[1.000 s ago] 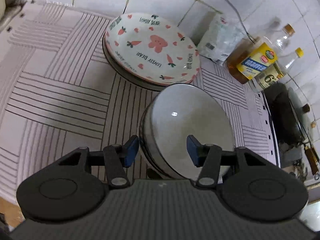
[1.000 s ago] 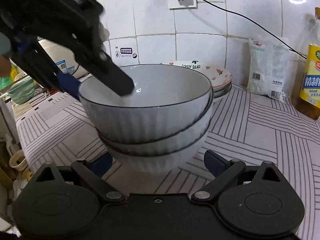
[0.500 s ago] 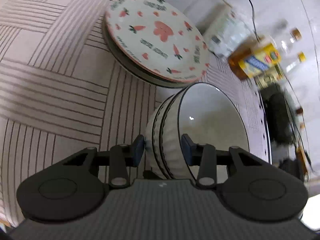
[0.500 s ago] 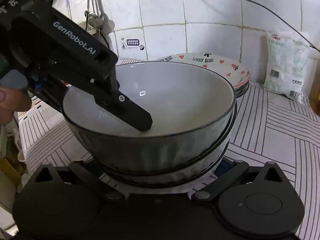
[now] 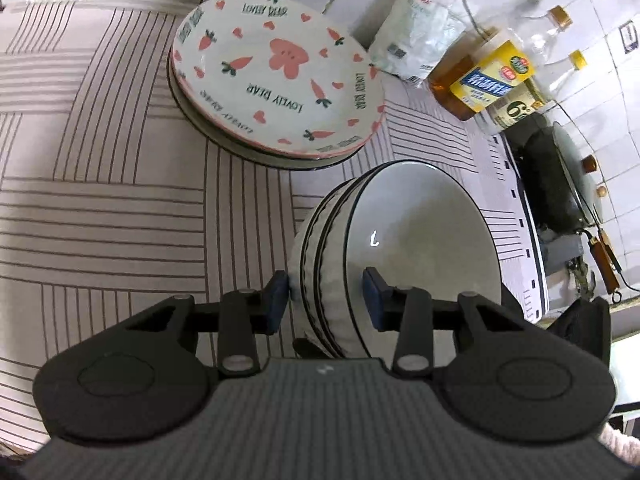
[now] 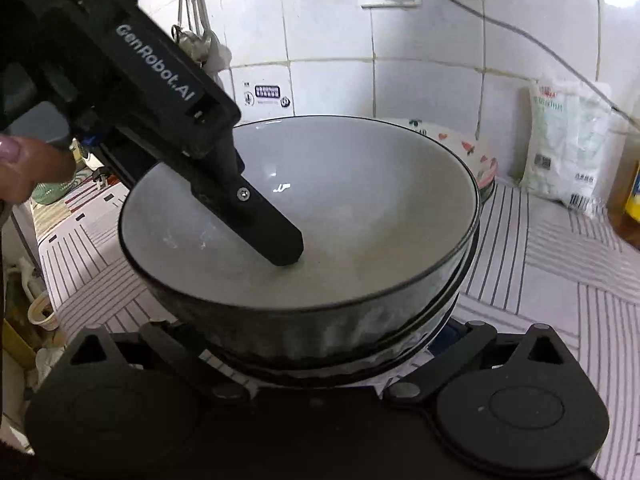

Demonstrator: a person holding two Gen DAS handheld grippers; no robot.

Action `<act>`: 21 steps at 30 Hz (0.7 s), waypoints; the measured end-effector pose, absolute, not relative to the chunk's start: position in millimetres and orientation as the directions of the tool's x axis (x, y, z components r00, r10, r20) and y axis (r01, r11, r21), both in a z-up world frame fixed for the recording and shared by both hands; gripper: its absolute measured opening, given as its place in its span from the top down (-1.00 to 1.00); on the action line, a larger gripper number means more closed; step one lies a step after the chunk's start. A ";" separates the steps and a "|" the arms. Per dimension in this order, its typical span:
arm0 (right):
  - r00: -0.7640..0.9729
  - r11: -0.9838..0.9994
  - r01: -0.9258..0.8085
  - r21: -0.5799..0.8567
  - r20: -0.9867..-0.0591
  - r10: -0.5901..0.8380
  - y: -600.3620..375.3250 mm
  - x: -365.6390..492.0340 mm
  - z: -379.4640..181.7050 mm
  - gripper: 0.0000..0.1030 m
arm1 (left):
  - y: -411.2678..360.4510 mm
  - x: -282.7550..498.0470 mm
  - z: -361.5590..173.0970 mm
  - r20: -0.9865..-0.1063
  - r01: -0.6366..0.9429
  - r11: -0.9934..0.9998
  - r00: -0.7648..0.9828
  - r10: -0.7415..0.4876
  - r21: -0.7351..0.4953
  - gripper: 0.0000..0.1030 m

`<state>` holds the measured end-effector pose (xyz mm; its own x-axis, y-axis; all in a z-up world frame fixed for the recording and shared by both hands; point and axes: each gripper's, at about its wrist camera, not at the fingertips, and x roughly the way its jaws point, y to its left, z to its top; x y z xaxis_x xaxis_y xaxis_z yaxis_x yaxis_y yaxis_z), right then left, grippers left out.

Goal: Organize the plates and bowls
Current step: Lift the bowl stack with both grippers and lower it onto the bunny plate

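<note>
Three nested grey bowls (image 5: pixel 420 240) with dark rims sit on the striped mat, tipped a little. My left gripper (image 5: pixel 324 296) is shut on their near wall: one blue pad presses the ribbed outside, the other the inside of the top bowl. In the right wrist view that inner finger (image 6: pixel 276 240) reaches down into the bowls (image 6: pixel 360 200), and a person's fingers hold the tool. My right gripper (image 6: pixel 312 332) is spread wide around the foot of the stack; its tips are hidden under the bowls. Behind stands a stack of carrot-print plates (image 5: pixel 280 76).
A white bag (image 5: pixel 416 44) and oil bottles (image 5: pixel 488 80) stand against the tiled wall at the back right. A dark wok (image 5: pixel 556 184) sits on the stove beyond the mat's right edge. Striped mat (image 5: pixel 100 200) stretches bare to the left.
The left jaws came together on the bowls' wall. The stack has tipped and come nearer to the right gripper, covering its blue pads. The left hand has rolled slightly.
</note>
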<state>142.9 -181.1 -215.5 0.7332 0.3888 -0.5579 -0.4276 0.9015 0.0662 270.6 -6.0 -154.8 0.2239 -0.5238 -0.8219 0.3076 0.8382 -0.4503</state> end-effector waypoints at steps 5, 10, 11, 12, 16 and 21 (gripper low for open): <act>0.745 0.902 -0.427 0.054 -0.544 0.386 -179.3 146.1 -199.9 -1.00 | -5.2 271.5 -132.3 -0.816 0.327 0.841 0.258 -0.518 -0.430 0.24; 0.765 0.901 -0.431 0.041 -0.514 0.389 -178.9 156.3 -182.0 -1.00 | -4.0 281.0 -107.7 -0.797 0.341 0.848 0.323 -0.510 -0.405 0.24; 0.768 0.901 -0.431 0.041 -0.507 0.391 -179.0 159.5 -178.8 -1.00 | -4.0 282.2 -103.4 -0.790 0.348 0.850 0.343 -0.507 -0.394 0.24; 0.772 0.901 -0.432 0.040 -0.500 0.393 -179.1 162.6 -175.2 -1.00 | -3.9 283.4 -98.5 -0.783 0.355 0.853 0.364 -0.504 -0.383 0.24; 0.785 0.896 -0.443 0.025 -0.472 0.401 -179.1 181.8 -159.5 -1.00 | -1.5 295.9 -79.6 -0.766 0.358 0.861 0.412 -0.494 -0.362 0.24; 0.801 0.895 -0.445 -0.018 -0.455 0.389 -169.9 203.6 -150.3 -1.00 | -3.9 317.9 -71.9 -0.758 0.370 0.873 0.453 -0.469 -0.319 0.22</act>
<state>203.6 -169.9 -150.3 0.8008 0.3893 -0.4551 -0.4453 0.8952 -0.0178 317.9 -3.9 -71.9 0.4529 -0.4690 -0.7582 0.3696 0.8727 -0.3191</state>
